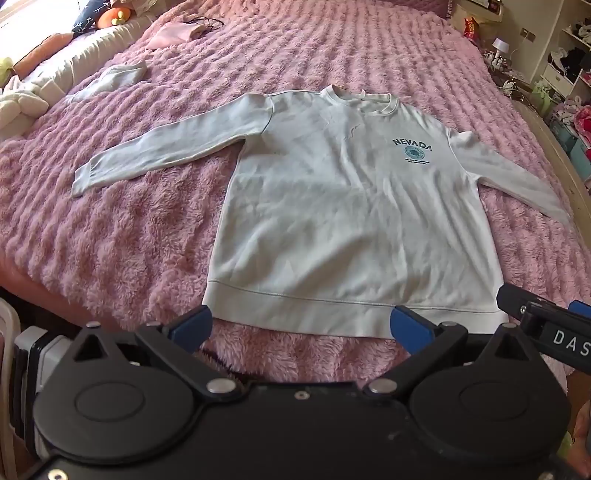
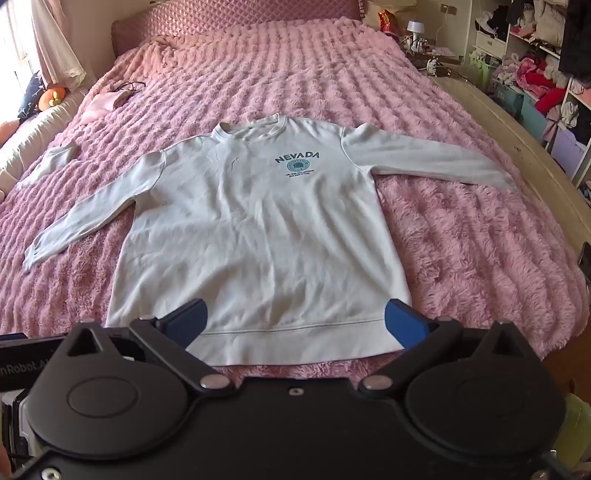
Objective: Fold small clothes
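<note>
A white long-sleeved sweatshirt [image 1: 325, 206] [image 2: 255, 236] with a teal NEVADA print lies flat and face up on a pink fluffy bedspread [image 1: 110, 229] [image 2: 472, 258], both sleeves spread out sideways. My left gripper [image 1: 301, 325] hovers open just before the hem, over its left half, nothing between the blue fingertips [image 1: 192, 325]. My right gripper [image 2: 295, 325] is open too, above the hem's right half; its fingertips [image 2: 402, 325] hold nothing. The right gripper's body [image 1: 546, 332] shows at the right edge of the left wrist view.
A small white garment [image 1: 110, 79] [image 2: 51, 158] and a pink cloth [image 1: 173, 33] [image 2: 103, 105] lie on the far left of the bed. Cushions and plush toys [image 1: 29, 85] line the left side. Cluttered shelves [image 2: 535, 74] and a bedside lamp [image 2: 415, 27] stand at the right.
</note>
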`<state>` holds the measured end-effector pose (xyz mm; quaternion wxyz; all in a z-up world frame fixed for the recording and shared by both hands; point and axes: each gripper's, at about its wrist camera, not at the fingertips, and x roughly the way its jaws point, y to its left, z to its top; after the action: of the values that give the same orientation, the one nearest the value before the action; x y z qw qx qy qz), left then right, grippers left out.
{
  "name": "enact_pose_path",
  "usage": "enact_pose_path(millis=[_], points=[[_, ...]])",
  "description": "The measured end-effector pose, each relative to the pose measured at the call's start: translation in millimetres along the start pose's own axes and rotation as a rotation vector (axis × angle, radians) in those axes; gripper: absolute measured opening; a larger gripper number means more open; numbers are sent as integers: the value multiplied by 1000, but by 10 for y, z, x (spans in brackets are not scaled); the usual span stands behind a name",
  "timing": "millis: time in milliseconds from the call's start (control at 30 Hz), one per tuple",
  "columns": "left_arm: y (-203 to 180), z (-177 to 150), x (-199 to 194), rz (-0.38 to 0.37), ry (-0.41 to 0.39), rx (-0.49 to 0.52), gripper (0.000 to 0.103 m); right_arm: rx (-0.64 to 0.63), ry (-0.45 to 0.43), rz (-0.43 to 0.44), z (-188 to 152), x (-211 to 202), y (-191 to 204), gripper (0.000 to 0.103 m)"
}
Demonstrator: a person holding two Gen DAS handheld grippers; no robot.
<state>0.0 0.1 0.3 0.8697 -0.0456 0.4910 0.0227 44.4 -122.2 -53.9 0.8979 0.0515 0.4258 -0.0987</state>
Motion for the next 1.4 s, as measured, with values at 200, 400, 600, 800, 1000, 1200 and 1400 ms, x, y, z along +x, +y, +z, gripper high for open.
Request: enact_pose_path(millis=[200,400,600,800,1000,1200,1400], points=[[43,-5,24,0,0,1,103,-1,1,-3,6,4,-5,103],[20,17,42,5,2,1,103,-3,2,-4,7,5,-7,103],[20,10,28,2,2,-1,103,-3,4,-4,6,5,-6,103],[-1,11,26,2,-1,-1,103,-1,10,1,-7,26,-19,103],[-2,8,35,-2,7,1,103,0,12,2,-16,40,-15,103],[8,11,30,-3,6,-1,103,-1,11,1,-3,22,-10,103],[11,17,29,-1,5,-2,103,0,11,2,-18,11,-4,103]])
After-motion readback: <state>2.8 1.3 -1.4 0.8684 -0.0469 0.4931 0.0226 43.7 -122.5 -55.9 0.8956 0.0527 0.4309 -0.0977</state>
